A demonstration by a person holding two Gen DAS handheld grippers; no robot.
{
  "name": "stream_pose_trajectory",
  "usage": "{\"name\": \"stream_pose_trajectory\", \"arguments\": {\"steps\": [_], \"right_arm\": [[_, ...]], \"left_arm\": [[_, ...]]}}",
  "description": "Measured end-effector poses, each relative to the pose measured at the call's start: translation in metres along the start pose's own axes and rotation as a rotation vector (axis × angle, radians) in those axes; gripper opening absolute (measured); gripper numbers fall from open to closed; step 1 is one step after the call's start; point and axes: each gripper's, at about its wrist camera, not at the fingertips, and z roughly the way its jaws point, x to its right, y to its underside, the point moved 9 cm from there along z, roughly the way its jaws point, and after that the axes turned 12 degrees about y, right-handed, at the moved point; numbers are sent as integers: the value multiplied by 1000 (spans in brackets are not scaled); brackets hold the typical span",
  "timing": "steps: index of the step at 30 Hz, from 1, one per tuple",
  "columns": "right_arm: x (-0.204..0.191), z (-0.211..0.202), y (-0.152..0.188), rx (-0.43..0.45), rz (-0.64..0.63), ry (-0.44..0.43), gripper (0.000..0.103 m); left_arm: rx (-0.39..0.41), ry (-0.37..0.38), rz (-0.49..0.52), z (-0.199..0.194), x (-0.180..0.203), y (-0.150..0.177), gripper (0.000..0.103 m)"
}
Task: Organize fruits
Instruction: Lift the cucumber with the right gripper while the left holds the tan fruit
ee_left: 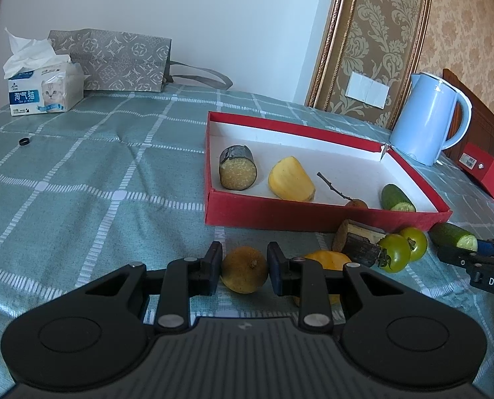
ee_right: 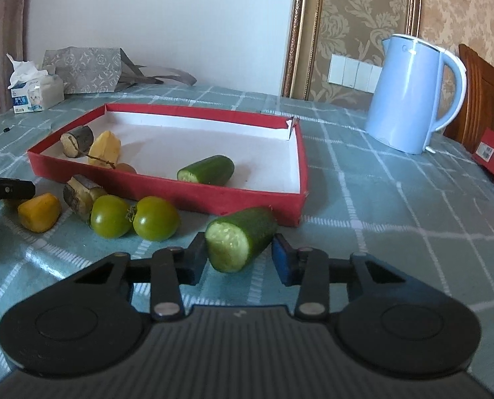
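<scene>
**A:** How far along was the sorting?

**B:** Partly done, by my reading. The red box (ee_left: pixel 326 217) already held four pieces: a dark-skinned round chunk (ee_left: pixel 237 172), a yellow wedge (ee_left: pixel 291 179), a small brown fruit on a twig (ee_left: pixel 355 203) and a cucumber piece (ee_right: pixel 207 170). Left on the tabletop (ee_left: pixel 80 183) were two green tomatoes (ee_right: pixel 135 220), a yellow piece (ee_right: pixel 39 212) and a bark-covered chunk (ee_right: pixel 80 196), all just before the box's near wall.

**A:** And the tools?

**B:** The left tool (ee_left: pixel 244 267) was clamped tight on a round brown fruit (ee_left: pixel 244 270), near the tabletop in front of the box. The right tool (ee_right: pixel 238 257) had a second cucumber piece (ee_right: pixel 238 237) between its pads; the left pad touched it, but a sliver of gap showed at the right one, so I'd call that grip not yet made.

**A:** Room to move?

**B:** The box's right half lay bare, and its walls were low. The blue kettle (ee_right: pixel 413 96) stood beyond the far right corner, apart from the box. The loose fruit crowded the near wall between the two tools.
</scene>
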Motion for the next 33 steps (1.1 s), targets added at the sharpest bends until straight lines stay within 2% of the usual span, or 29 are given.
{"name": "stream_pose_trajectory", "arguments": {"steps": [6, 7, 9, 10, 11, 17, 21, 24, 26, 28, 33], "right_arm": [[1, 8, -1, -12, 10, 23, 39], [2, 10, -2, -10, 8, 38, 42], [5, 12, -5, -25, 11, 67, 55], [7, 12, -6, -27, 30, 65, 71], [8, 12, -8, -23, 52, 61, 76], [15, 17, -7, -57, 48, 137, 77], [26, 19, 4, -96, 71, 136, 77], [28, 21, 7, -97, 75, 132, 72], [28, 17, 5, -65, 35, 168, 42], [31, 13, 3, -37, 19, 187, 28], [43, 11, 2, -24, 78, 122, 28]], "left_arm": [[0, 0, -1, 0, -1, 0, 29], [1, 1, -2, 0, -1, 0, 29], [1, 1, -2, 0, -1, 0, 29], [0, 1, -2, 0, 0, 0, 29], [0, 1, -1, 0, 0, 0, 29], [0, 8, -2, 0, 0, 0, 29], [-1, 6, 0, 0, 0, 0, 29], [0, 8, -2, 0, 0, 0, 29], [-1, 6, 0, 0, 0, 0, 29], [-1, 7, 0, 0, 0, 0, 29], [0, 8, -2, 0, -1, 0, 29]]}}
